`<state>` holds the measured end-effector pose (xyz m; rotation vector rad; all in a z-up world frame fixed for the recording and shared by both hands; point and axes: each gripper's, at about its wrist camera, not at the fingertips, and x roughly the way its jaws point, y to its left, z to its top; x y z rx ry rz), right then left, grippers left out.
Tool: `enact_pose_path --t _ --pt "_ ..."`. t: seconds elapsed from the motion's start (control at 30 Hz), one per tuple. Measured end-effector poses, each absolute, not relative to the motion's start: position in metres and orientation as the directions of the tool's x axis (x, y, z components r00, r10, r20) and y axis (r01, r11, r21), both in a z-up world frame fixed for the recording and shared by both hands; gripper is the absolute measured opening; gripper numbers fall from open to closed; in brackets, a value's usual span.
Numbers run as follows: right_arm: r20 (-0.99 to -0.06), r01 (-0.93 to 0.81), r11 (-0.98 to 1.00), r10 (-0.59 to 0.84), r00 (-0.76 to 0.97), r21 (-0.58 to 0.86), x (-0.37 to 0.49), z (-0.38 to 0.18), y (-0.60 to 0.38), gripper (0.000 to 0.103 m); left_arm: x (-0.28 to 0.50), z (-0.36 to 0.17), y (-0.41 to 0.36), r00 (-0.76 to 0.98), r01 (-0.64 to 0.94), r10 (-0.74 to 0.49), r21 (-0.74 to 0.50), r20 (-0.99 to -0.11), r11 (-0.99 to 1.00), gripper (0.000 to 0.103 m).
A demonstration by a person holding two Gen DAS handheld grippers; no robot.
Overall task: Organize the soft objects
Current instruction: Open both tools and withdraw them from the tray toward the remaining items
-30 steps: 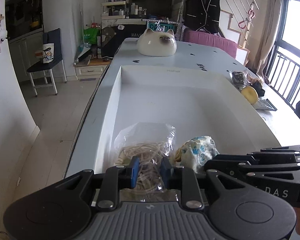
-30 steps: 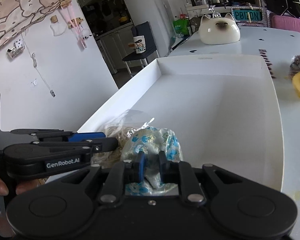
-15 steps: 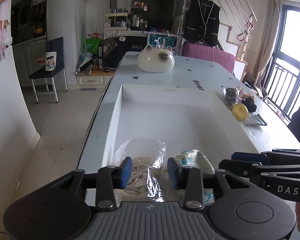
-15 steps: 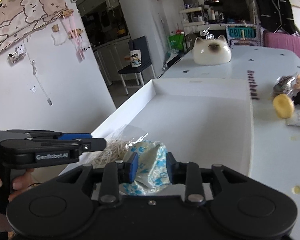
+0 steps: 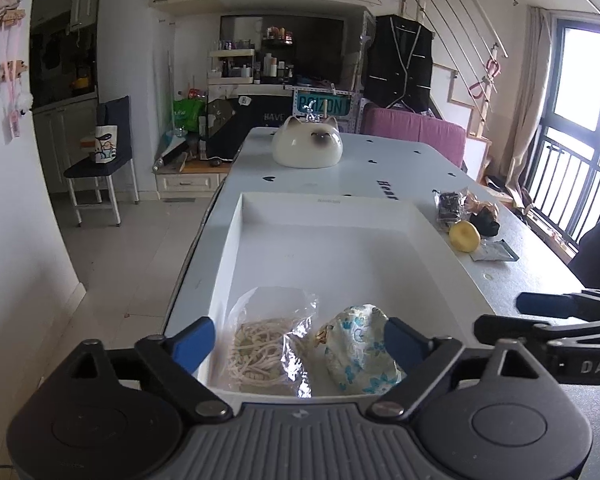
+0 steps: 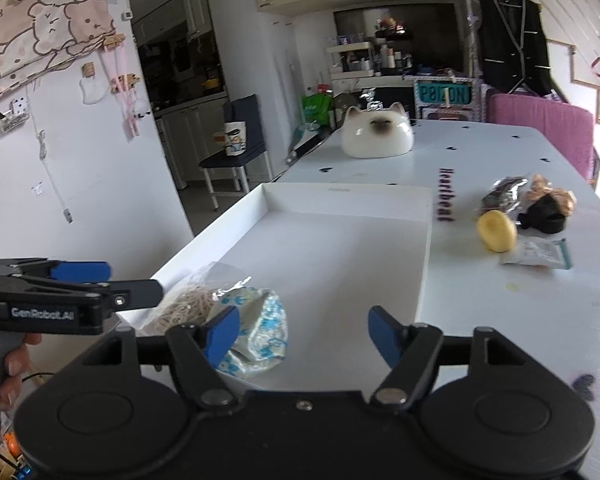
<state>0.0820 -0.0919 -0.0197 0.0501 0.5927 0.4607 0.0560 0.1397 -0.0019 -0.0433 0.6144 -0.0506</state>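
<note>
Bag of cord [image 5: 269, 343]: clear plastic, lying in the white tray [image 5: 340, 256] at its near left corner, about 6 o'clock in the left wrist view.
Cloth pouch [image 5: 360, 354]: white with blue flowers, in the tray just right of the bag, touching it; at 8 o'clock in the right wrist view [image 6: 260, 334].
Left claw [image 5: 298, 342]: jaws opening, wide apart; bag and pouch show between the blue pads, which press on neither.
Right claw [image 6: 304, 332]: jaws opening; its left pad stands in front of the pouch without gripping it, bare tray floor between the pads.
Tray: long and shallow, on the white surface [image 5: 400, 156], bare beyond the two soft things.
Other soft things: a yellow ball [image 6: 496, 230], a dark foil bag [image 6: 502, 196], a black item [image 6: 544, 216] and a flat packet [image 6: 538, 254], grouped on the surface at 2 o'clock, right of the tray.
Cat-shaped bowl [image 5: 307, 148]: at the far end of the surface, 12 o'clock.
Person: a hand [image 6: 14, 364] on the left claw's handle at 9 o'clock.
</note>
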Motion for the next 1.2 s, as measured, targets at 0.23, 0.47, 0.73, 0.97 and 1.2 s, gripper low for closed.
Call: enact_pose_path --t 0.23,0.47,0.73,0.97,1.2 --pt "-0.530 -0.370 0.917 0.389 0.754 0.147 0.070 -0.015 -0.106 0.091 0.044 -0.005 0.144 0.816 0.016 -0.056 -0.076 -0.576 0.997 0.103" --pt "-0.532 -0.338 0.930 0.361 0.766 0.144 0.059 -0.009 -0.118 0.103 0.034 0.000 0.143 0.814 -0.001 -0.052 -0.090 -0.578 0.996 0.103" --pt "-0.525 -0.320 0.939 0.338 0.781 0.128 0.055 0.005 -0.133 0.103 0.031 0.014 0.136 0.820 0.002 -0.045 -0.076 -0.570 0.997 0.103" --pt "-0.521 -0.314 0.940 0.338 0.784 0.136 0.057 0.012 -0.145 0.103 0.034 0.024 0.125 0.823 0.023 -0.058 -0.069 -0.566 0.997 0.103" --pt "-0.513 -0.293 0.946 0.323 0.795 0.142 0.066 0.021 -0.159 0.103 0.050 0.033 0.110 0.819 0.048 -0.085 -0.081 -0.567 0.996 0.103"
